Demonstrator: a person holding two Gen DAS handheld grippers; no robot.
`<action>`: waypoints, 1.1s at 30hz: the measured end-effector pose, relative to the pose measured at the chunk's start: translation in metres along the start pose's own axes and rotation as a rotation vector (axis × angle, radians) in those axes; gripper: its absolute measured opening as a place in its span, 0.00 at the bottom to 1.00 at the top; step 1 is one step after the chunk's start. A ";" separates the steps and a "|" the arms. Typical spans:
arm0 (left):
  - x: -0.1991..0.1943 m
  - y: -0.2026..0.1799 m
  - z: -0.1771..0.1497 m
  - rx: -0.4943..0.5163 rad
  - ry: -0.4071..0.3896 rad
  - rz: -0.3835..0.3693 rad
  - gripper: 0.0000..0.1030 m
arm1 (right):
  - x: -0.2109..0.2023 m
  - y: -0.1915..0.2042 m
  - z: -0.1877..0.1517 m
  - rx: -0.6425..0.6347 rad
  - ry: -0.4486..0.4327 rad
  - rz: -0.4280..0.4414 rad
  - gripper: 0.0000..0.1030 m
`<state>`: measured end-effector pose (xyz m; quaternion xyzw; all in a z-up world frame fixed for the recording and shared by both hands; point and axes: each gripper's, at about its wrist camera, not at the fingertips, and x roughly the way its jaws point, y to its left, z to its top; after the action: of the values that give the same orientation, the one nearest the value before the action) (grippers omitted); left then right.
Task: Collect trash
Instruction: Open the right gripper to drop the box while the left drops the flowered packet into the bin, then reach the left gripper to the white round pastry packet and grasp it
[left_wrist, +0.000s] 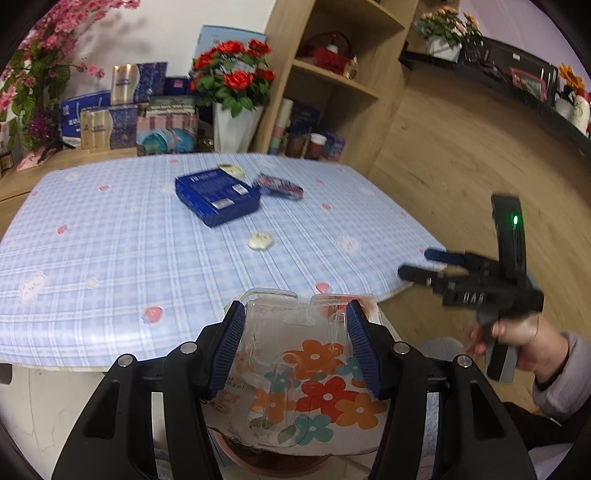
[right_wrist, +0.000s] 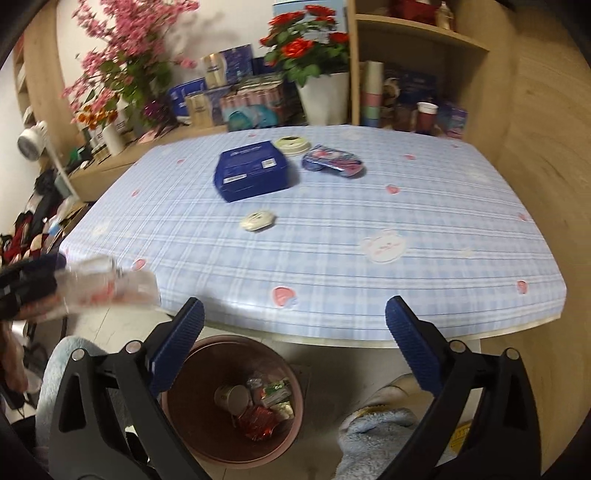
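Clear plastic package (left_wrist: 295, 365) with a flowered card, at the bottom centre of the frame, is sitting clamped between the half-closed pads of the left gripper (left_wrist: 293, 347). Below it, the brown bin (right_wrist: 232, 398) is holding wrappers. The right gripper (right_wrist: 293, 347) is standing wide open and empty at the near edge of the checked table (right_wrist: 332, 236), where a blue box (right_wrist: 253, 171) is lying.
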<state>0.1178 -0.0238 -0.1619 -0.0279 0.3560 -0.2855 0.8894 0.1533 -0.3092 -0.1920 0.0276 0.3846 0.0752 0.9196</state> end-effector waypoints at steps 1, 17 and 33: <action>0.004 -0.003 -0.002 0.003 0.011 -0.004 0.54 | -0.001 -0.003 -0.002 0.006 -0.001 -0.002 0.94; 0.017 -0.003 0.001 0.004 0.034 0.042 0.73 | 0.006 -0.015 -0.009 0.034 0.016 -0.005 0.94; 0.027 0.019 0.015 0.015 -0.007 0.155 0.73 | 0.021 -0.018 -0.004 0.030 0.027 -0.026 0.94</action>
<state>0.1525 -0.0240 -0.1725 0.0055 0.3519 -0.2186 0.9101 0.1667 -0.3234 -0.2115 0.0352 0.3984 0.0580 0.9147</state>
